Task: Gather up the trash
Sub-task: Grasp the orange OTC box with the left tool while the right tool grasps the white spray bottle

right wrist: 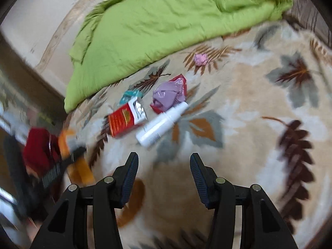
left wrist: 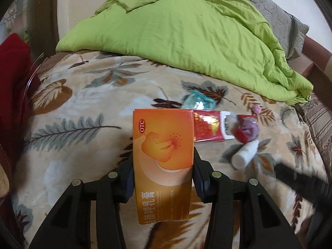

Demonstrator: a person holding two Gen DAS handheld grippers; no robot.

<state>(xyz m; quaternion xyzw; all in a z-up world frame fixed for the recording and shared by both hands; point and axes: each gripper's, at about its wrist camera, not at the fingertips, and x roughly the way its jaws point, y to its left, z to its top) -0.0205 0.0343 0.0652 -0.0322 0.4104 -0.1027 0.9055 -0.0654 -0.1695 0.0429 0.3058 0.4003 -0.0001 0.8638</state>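
Observation:
My left gripper (left wrist: 162, 155) is shut on an orange medicine box (left wrist: 162, 161) marked OTC, held upright above the leaf-patterned blanket (left wrist: 83, 128). Beyond it lie a red cigarette pack (left wrist: 209, 127), a teal wrapper (left wrist: 197, 101), a crumpled purple and red wrapper (left wrist: 248, 129), a white bottle (left wrist: 244, 153) and a small pink wad (left wrist: 256, 109). My right gripper (right wrist: 164, 166) stands open over the blanket, nothing between its fingers. Ahead of it are the white bottle (right wrist: 161, 124), red pack (right wrist: 126, 120), purple wrapper (right wrist: 169, 95), teal wrapper (right wrist: 130, 95) and pink wad (right wrist: 200, 59).
A rumpled green quilt (left wrist: 176, 37) covers the far half of the bed, with a grey pillow (left wrist: 278, 16) behind it. A dark red cloth (left wrist: 14, 78) lies at the left edge. The left gripper with its orange box (right wrist: 66, 143) shows blurred at the right wrist view's left.

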